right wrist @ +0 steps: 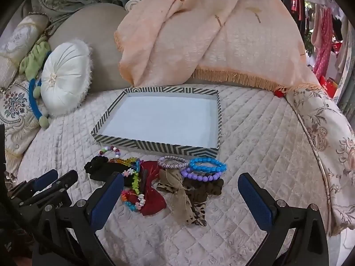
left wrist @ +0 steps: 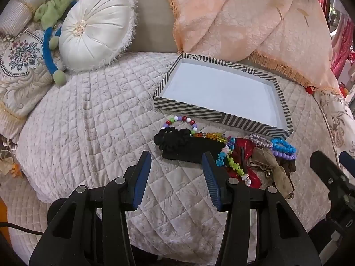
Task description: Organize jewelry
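Nearest, the left gripper (left wrist: 176, 166) hangs over the quilted bedspread (left wrist: 88, 122) with its two blue-padded fingers apart and nothing between them, its right finger just at the edge of the jewelry pile; the right gripper (right wrist: 180, 188) stands with its fingers spread wide on either side of the near part of that pile, gripping nothing. The pile lies on the bedspread just in front of both grippers: a black scrunchie (right wrist: 95, 166) at its left end, a strand of coloured beads (right wrist: 111, 150) behind that, a flower-bead bracelet (right wrist: 136, 184) lying over a red bow (right wrist: 153, 199), a tan ribbon bow (right wrist: 179, 190) in the middle, a brown scrunchie (right wrist: 204, 188) beside it, and blue bead bracelets (right wrist: 207, 164), a purple bead bracelet (right wrist: 199, 177) and a pale woven bangle (right wrist: 173, 161) at the far right side. Just beyond the pile sits a shallow striped tray (right wrist: 155, 145) with a pale blue floor, holding nothing. Farther back, a round white cushion (right wrist: 64, 84) leans at the left with a green and blue soft toy (right wrist: 35, 82) beside it; a peach fringed cloth (right wrist: 210, 44) is draped behind the tray.
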`<control>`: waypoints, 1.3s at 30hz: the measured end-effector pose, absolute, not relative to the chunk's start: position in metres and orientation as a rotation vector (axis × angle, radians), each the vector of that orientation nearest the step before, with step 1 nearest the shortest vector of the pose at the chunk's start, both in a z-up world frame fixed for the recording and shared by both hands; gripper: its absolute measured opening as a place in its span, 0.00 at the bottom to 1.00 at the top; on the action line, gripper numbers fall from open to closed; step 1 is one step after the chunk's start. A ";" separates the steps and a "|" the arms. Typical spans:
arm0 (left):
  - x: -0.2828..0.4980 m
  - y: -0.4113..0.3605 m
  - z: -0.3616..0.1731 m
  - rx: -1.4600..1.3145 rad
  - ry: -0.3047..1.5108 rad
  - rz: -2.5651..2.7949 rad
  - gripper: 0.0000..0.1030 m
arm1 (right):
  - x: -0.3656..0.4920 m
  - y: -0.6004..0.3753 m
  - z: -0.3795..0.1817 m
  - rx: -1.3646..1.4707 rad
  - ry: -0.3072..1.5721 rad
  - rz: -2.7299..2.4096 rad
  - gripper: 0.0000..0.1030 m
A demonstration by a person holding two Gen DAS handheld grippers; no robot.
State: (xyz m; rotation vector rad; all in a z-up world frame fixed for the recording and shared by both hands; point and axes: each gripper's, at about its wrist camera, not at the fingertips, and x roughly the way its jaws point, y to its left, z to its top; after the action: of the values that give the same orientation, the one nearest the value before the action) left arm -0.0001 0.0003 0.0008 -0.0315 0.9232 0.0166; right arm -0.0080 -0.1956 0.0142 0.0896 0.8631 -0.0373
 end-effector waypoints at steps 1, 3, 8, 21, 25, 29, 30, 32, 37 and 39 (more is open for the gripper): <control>0.000 0.000 0.001 -0.032 0.922 0.018 0.46 | -0.008 -0.196 0.014 0.093 0.865 -0.036 0.99; 0.000 0.001 0.002 -0.033 0.921 0.020 0.46 | -0.008 -0.195 0.013 0.104 0.867 -0.032 0.99; -0.001 0.004 0.004 -0.047 0.925 0.020 0.46 | -0.010 -0.195 0.013 0.107 0.863 -0.034 0.99; -0.010 0.002 0.013 -0.023 0.848 0.023 0.46 | -0.012 -0.197 0.021 0.118 0.856 -0.028 0.99; -0.005 0.004 0.010 -0.064 0.965 0.004 0.46 | -0.012 -0.196 0.020 0.117 0.864 -0.022 0.99; -0.003 0.003 0.009 -0.024 1.000 0.027 0.46 | -0.012 -0.194 0.018 0.116 0.870 -0.024 0.99; -0.004 0.002 0.009 -0.012 0.990 0.033 0.46 | -0.012 -0.194 0.018 0.117 0.871 -0.023 0.99; -0.003 0.002 0.009 -0.019 0.997 0.029 0.46 | -0.012 -0.194 0.017 0.119 0.875 -0.022 0.99; -0.002 0.002 0.006 -0.008 1.008 0.030 0.46 | -0.012 -0.192 0.014 0.119 0.881 -0.019 0.99; -0.003 0.004 0.004 -0.034 1.005 0.015 0.46 | -0.012 -0.192 0.014 0.119 0.882 -0.017 0.99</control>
State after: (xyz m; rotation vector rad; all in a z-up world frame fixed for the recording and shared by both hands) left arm -0.0029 0.0041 0.0044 -0.0335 1.0046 0.0150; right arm -0.0119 -0.1918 0.0138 0.1194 0.8824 -0.0168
